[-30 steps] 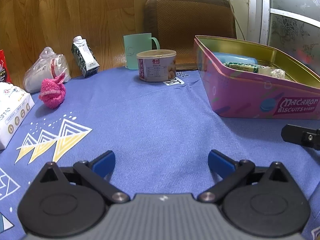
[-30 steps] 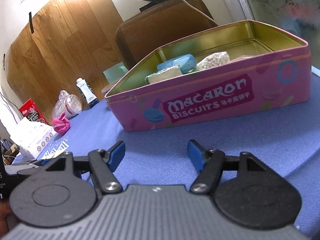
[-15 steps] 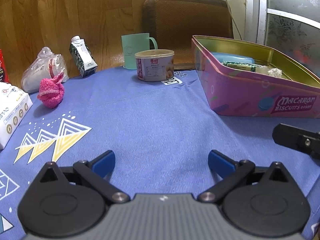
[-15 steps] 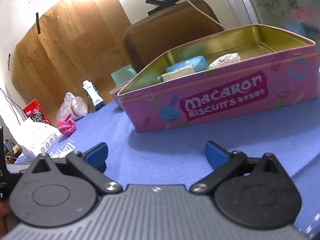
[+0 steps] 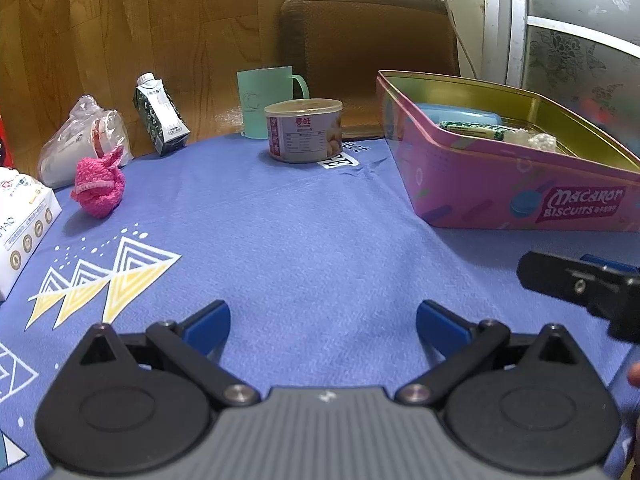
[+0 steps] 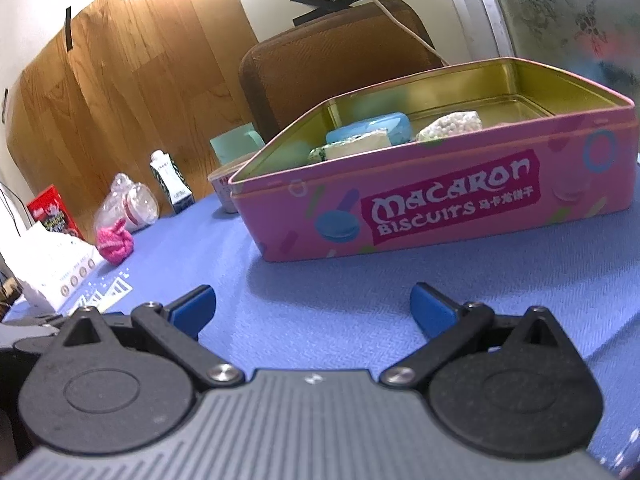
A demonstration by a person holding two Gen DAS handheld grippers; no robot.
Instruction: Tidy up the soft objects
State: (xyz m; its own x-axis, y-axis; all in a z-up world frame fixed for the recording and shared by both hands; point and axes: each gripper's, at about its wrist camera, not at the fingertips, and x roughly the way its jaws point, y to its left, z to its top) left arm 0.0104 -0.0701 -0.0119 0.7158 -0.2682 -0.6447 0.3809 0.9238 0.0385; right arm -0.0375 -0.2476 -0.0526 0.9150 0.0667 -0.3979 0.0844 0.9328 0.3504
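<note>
The left gripper (image 5: 322, 320) pointed downward over the near part of the table, its blue pads spread wide with nothing between them. The right gripper (image 6: 312, 306) sat low and flatter, jaws equally wide and empty; its black finger showed at the right edge of the left view.

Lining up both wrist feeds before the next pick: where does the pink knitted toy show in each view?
Left wrist: the pink knitted toy sits far left on the blue cloth, in front of the clear plastic bag.
Right wrist: the toy is small at mid-left, below the same bag.
Shared landmark: the pink Macaron tin, on the right in both views.
</note>
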